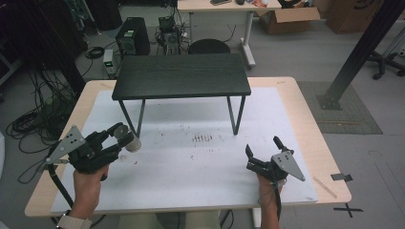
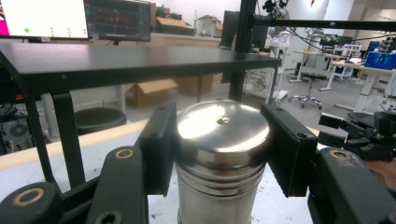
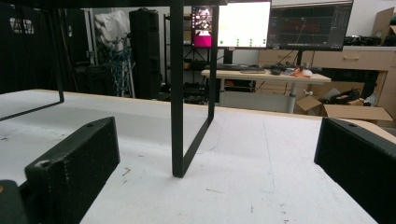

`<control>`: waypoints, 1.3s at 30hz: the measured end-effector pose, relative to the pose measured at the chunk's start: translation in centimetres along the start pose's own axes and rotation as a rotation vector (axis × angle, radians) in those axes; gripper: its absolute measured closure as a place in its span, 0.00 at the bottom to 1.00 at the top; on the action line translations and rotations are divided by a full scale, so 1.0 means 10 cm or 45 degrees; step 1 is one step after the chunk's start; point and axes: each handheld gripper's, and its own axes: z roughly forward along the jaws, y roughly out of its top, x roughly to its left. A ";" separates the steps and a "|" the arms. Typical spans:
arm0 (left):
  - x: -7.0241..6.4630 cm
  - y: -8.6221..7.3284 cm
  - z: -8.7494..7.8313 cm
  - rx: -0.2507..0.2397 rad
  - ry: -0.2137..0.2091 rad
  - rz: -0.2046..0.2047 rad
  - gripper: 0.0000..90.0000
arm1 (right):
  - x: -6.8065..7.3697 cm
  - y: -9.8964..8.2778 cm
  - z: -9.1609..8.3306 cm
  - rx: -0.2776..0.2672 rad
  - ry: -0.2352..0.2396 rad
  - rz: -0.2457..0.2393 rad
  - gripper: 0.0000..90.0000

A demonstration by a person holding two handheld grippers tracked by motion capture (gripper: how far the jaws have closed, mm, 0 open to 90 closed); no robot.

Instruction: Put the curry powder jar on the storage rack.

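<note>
Currently the left gripper point(image 1: 125, 136) has its 2 fingers point(image 2: 158, 147) closed against the sides of a steel canister point(image 2: 221, 154), clamping it just under its shiny round lid; the canister stands upright between the pads in the left gripper view. In the high view the canister point(image 1: 132, 142) sits at the front end of that gripper, over the left part of the white mat point(image 1: 191, 162) that covers the tabletop point(image 1: 310, 138), just in front of the left legs of the small black table point(image 1: 181, 76) standing on the mat; whether its base touches the mat I cannot tell. The person's left hand point(image 1: 88, 179) grips the gripper body from below. The right gripper point(image 1: 262, 151) lies well apart on the right side of the mat, near the front edge, held by the right hand point(image 1: 267, 186). Its fingers point(image 3: 74, 172) stand wide open with nothing between them, and its own view looks low along the mat toward a black leg point(image 3: 177, 88) of the small table. A patch of dark scuff marks point(image 1: 202, 138) lies on the mat between the 2 grippers.
</note>
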 end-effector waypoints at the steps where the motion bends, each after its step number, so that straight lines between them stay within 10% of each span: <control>1: 0.00 0.02 0.00 0.000 0.000 0.003 0.54 | 0.00 0.00 0.00 0.000 0.000 0.001 0.00; 39: 0.07 0.86 0.55 -0.048 -0.147 0.088 0.54 | 0.00 0.00 0.00 -0.003 0.003 0.003 0.00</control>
